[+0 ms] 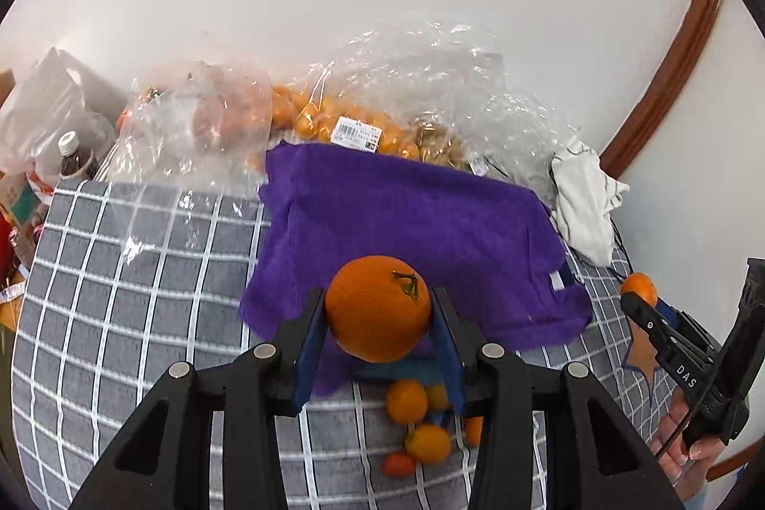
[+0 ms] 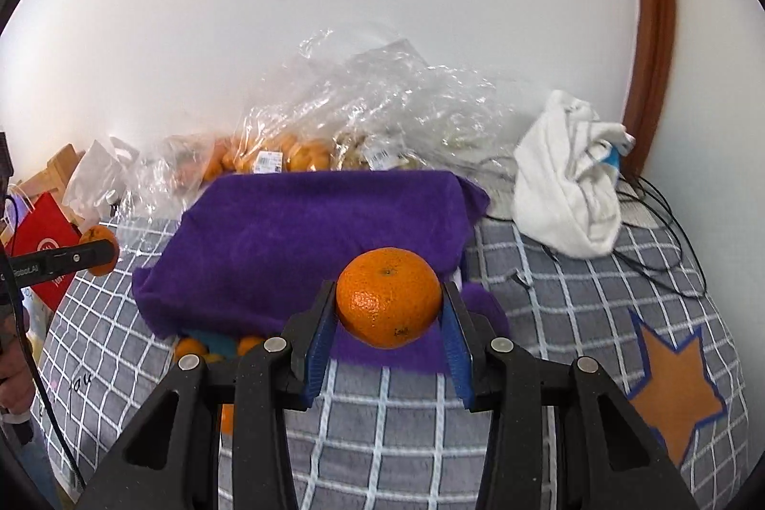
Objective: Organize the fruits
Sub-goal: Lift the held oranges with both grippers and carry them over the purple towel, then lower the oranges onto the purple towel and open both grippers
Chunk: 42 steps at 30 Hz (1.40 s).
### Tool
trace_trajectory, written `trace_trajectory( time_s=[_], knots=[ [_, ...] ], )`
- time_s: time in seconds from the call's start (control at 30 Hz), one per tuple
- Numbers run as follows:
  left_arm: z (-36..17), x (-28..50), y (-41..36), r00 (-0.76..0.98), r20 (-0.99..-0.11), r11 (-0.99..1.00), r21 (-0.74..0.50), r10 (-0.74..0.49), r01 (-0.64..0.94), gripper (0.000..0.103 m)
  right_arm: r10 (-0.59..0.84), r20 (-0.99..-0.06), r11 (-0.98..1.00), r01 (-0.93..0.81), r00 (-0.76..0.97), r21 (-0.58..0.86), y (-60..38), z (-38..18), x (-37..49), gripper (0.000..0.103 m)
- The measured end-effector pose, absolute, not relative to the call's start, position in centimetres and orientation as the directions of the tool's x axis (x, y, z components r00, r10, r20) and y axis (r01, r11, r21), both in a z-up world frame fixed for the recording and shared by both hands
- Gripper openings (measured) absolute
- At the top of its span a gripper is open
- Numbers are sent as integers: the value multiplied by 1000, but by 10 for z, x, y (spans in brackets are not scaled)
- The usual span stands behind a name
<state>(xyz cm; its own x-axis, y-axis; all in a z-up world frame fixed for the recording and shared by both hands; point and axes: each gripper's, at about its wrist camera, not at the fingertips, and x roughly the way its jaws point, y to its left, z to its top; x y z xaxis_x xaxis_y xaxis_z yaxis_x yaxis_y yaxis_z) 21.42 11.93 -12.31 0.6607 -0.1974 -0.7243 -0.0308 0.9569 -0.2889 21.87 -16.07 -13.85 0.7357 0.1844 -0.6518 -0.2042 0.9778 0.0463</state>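
Observation:
My left gripper [image 1: 377, 309] is shut on an orange [image 1: 377, 307] with a green stem, held above the near edge of a purple cloth [image 1: 411, 228]. My right gripper [image 2: 388, 304] is shut on a mandarin [image 2: 388, 303] above the same purple cloth [image 2: 311, 233]. Several small oranges [image 1: 416, 419] lie on the grey checked cover below the left gripper, partly hidden by its fingers. The right gripper with its mandarin also shows in the left wrist view [image 1: 638, 295]. The left gripper with its orange shows at the left of the right wrist view [image 2: 98, 254].
Clear plastic bags of small oranges [image 1: 344, 123] lie behind the cloth against the white wall. A white crumpled cloth [image 2: 569, 185] and black cables [image 2: 660, 223] lie at the right. A red bag [image 2: 43, 247] and a bottle [image 1: 71, 156] stand at the left.

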Motion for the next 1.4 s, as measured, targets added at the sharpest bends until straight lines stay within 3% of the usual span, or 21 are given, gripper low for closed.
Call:
trace_trajectory(
  time_s=[0.4, 0.67, 1.27, 1.33, 1.4],
  knots=[
    [-140, 295, 120, 630, -757, 964, -261, -173, -49, 40, 217, -659, 968, -246, 720, 49, -136, -155, 302, 42],
    [-171, 340, 98, 580, -794, 967, -250, -181, -40, 40, 214, -715, 967, -247, 665, 59, -128, -196, 345, 42],
    [-211, 358, 86, 536, -835, 985, -169, -121, -41, 40, 178, -779, 971, -235, 601, 41, -127, -234, 365, 42],
    [-212, 360, 85, 536, -836, 986, -165, -120, -37, 40, 182, -780, 969, -242, 599, 40, -126, -233, 364, 45],
    [-212, 360, 83, 526, -844, 989, -144, -105, -34, 41, 178, -783, 968, -248, 597, 31, -125, -230, 362, 58]
  ],
)
